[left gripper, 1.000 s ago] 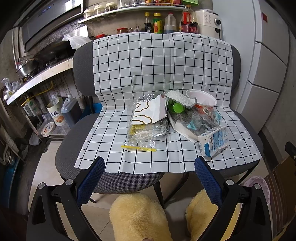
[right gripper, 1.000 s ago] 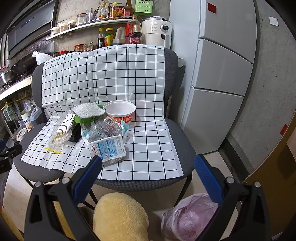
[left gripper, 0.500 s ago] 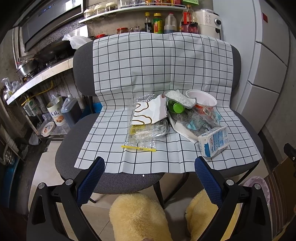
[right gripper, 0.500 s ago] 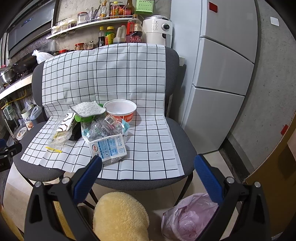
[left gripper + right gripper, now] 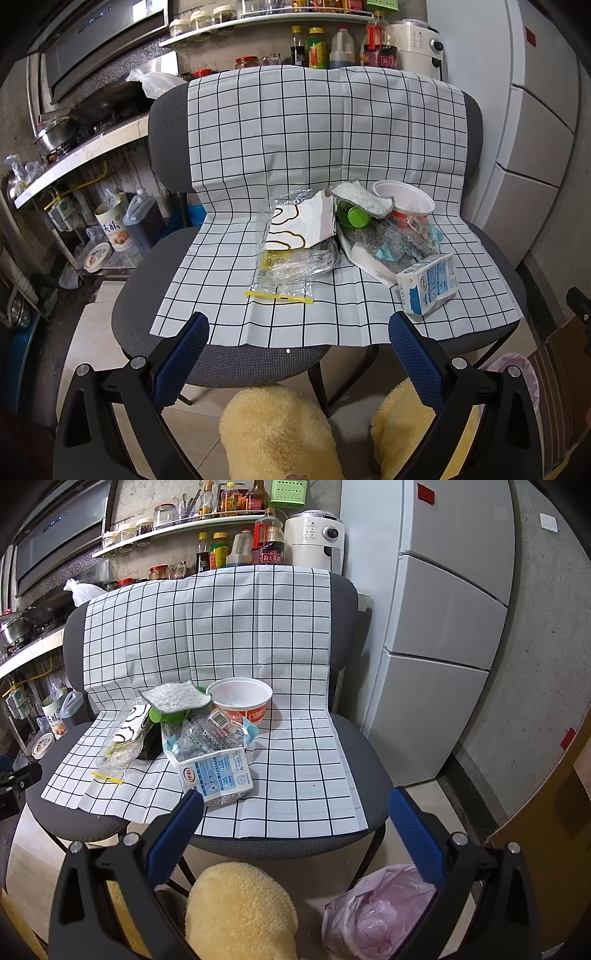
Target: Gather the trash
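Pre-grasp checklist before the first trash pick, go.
1. Right gripper open, holding nothing: ok.
2. Left gripper open, holding nothing: ok.
3. Milk carton nearest the right jaws, top unobstructed: ok.
4. Pink trash bag on the floor right of the chairs, mouth open: cannot tell.
5. Instant noodle cup upright behind the pile: ok.
6. Clear plastic packaging free of the neighbouring wrappers: not ok, overlapped.

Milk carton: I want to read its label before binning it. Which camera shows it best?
The right wrist view: the milk carton lies with its printed face turned toward the camera, near the right tongs. The left wrist view shows it off to one side, angled.
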Demonstrator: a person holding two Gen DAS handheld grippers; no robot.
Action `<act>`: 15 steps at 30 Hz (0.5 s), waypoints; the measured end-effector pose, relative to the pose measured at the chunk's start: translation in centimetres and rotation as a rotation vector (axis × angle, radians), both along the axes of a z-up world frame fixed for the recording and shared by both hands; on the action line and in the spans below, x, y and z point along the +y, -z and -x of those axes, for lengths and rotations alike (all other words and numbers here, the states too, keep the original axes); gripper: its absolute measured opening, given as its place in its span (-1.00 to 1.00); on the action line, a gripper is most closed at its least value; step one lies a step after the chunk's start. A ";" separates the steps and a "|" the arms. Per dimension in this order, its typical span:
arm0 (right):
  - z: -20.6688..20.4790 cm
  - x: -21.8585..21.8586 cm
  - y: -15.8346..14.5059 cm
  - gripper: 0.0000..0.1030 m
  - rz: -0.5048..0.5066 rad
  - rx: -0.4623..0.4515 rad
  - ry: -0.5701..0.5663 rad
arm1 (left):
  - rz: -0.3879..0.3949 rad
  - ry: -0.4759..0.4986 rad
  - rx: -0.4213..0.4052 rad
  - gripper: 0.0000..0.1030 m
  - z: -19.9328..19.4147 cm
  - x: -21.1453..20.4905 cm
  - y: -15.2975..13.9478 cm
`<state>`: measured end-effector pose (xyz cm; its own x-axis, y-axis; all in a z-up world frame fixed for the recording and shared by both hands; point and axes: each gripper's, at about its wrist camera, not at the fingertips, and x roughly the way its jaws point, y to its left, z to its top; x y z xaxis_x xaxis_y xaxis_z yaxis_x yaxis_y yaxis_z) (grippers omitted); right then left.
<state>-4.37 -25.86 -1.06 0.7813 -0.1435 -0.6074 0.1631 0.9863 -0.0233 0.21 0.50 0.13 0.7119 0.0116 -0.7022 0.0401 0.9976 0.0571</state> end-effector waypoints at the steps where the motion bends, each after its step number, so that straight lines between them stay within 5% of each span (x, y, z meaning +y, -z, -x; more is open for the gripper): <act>1: 0.0 0.0 0.0 0.89 0.000 0.000 0.001 | 0.000 0.000 0.000 0.87 0.0 0.0 0.0; 15: 0.1 -0.2 0.0 0.89 -0.005 0.003 0.001 | -0.001 0.000 -0.001 0.87 0.1 0.1 0.1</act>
